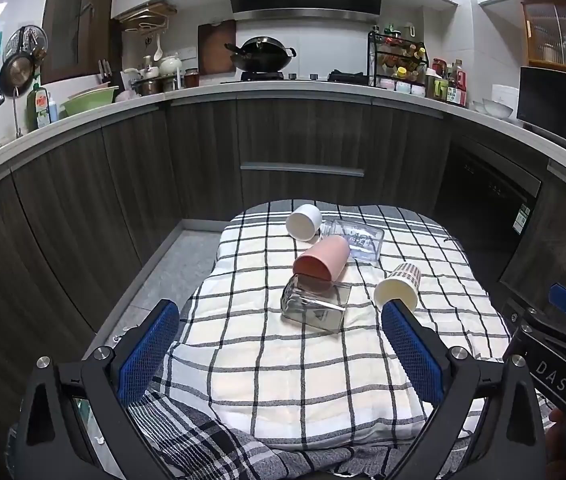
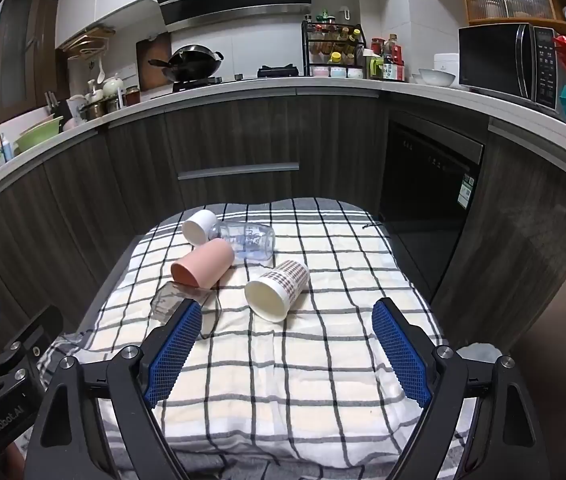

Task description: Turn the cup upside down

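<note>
Several cups lie on their sides on a checked cloth [image 1: 283, 368] [image 2: 323, 360]: a white cup [image 1: 304, 222] [image 2: 199, 226], a pink cup [image 1: 321, 258] [image 2: 202, 266], a patterned paper cup [image 1: 398, 286] [image 2: 277, 290], a square clear glass [image 1: 315, 306] [image 2: 169, 300] and a printed clear glass [image 1: 357, 240] [image 2: 249, 240]. My left gripper [image 1: 281, 344] is open and empty, short of the square glass. My right gripper [image 2: 287, 344] is open and empty, just short of the paper cup's mouth. The right gripper also shows at the left wrist view's right edge [image 1: 563, 332].
The cloth covers a small table [image 1: 211, 248] in front of dark kitchen cabinets [image 1: 303, 152]. The floor [image 1: 163, 276] lies to the left. A dishwasher front [image 2: 427, 184] stands at the right. The counter above holds a wok [image 1: 261, 54] and a microwave [image 2: 511, 60].
</note>
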Tool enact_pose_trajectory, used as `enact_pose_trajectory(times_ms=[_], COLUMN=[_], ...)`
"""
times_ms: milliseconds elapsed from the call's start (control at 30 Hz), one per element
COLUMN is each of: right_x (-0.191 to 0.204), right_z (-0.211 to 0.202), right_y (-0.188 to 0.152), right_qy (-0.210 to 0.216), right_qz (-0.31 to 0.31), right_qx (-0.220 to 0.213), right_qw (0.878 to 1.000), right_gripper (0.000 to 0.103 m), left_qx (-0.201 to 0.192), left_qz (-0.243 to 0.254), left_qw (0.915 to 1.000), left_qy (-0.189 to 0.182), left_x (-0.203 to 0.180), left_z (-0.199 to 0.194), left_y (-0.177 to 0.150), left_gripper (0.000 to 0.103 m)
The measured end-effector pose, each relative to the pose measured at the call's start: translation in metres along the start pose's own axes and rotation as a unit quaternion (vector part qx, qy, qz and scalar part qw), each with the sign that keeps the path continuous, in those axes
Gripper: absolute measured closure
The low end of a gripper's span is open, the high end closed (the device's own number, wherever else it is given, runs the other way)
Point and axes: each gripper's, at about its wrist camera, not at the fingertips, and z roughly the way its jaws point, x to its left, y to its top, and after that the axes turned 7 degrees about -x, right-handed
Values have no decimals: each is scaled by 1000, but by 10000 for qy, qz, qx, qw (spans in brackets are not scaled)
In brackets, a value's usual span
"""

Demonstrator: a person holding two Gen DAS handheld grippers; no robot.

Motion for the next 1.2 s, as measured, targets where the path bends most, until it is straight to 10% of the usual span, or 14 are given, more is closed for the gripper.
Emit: enact_pose_trajectory(times_ms=[1200], right_x=[0], right_z=[2], right_y=[-1], right_qy=[27], right_qz=[38], right_qx=[34], right_qw=[10000], right_gripper=[16], left_qx=[51], left_qz=[-33], left_qw=[10000], left_qy=[-43], left_x=[-3], left_z=[3], left_y=[-3], left_gripper=[0])
